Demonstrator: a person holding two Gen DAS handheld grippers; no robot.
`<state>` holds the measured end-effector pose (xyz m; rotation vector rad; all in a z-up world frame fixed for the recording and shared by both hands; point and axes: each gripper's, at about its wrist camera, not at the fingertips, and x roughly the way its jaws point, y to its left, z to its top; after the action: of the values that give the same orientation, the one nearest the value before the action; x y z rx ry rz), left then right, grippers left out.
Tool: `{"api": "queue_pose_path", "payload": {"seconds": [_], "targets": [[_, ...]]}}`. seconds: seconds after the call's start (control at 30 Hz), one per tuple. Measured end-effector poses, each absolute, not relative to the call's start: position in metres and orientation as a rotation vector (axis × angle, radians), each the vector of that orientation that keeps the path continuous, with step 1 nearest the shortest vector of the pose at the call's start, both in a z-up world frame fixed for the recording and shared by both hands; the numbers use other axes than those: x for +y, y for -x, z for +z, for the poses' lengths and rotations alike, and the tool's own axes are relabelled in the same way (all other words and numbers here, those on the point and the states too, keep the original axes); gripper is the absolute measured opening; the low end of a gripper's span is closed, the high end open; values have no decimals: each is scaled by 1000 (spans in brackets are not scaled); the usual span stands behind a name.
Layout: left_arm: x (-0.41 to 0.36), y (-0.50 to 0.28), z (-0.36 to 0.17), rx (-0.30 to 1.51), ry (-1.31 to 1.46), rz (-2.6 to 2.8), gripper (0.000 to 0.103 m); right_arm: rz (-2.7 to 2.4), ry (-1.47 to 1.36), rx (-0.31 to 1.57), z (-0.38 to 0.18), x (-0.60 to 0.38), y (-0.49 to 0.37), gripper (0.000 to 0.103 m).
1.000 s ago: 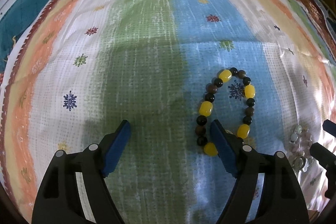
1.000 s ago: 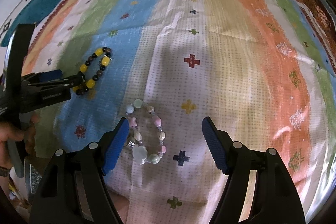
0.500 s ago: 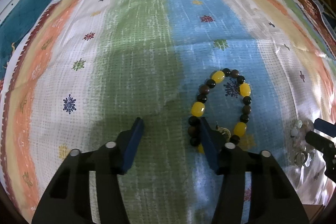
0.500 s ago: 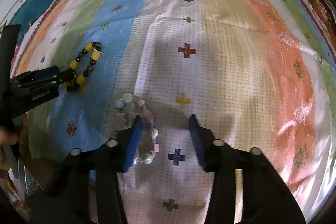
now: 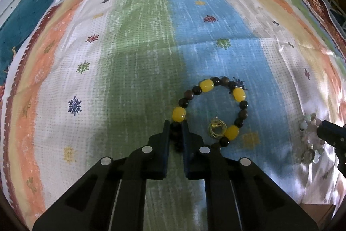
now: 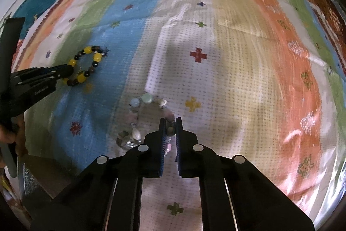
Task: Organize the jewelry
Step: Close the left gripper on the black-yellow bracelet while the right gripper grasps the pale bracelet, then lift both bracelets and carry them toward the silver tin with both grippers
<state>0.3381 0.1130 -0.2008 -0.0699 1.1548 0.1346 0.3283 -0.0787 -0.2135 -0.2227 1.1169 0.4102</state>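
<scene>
A bracelet of yellow, black and brown beads (image 5: 206,85) lies on the blue stripe of the cloth; it also shows in the right wrist view (image 6: 87,50). My left gripper (image 5: 175,122) is shut on its dark beads at the near left side. A small gold wire ring (image 5: 217,128) lies inside the loop. A pastel bead bracelet (image 6: 147,98) lies on the white stripe, also at the right edge of the left wrist view (image 5: 308,122). My right gripper (image 6: 170,120) is shut on its near right beads.
The striped patterned cloth (image 6: 237,47) covers the whole surface, with a floral border at the back. A teal fabric (image 5: 23,14) lies off the far left edge. A hand holding the left gripper (image 6: 12,133) shows at the left.
Both grippers have closed from wide open: the left onto the yellow and black bracelet, the right onto the pastel bracelet. Both moved slightly forward.
</scene>
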Motion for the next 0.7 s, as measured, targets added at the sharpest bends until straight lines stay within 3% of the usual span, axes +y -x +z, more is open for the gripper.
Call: {"api": "queue_pose_path", "payload": {"seconds": [0.7], "targets": [[105,-308,-142,1043,80,115,10,431,258,933,-163,-59,-301,10]]}}
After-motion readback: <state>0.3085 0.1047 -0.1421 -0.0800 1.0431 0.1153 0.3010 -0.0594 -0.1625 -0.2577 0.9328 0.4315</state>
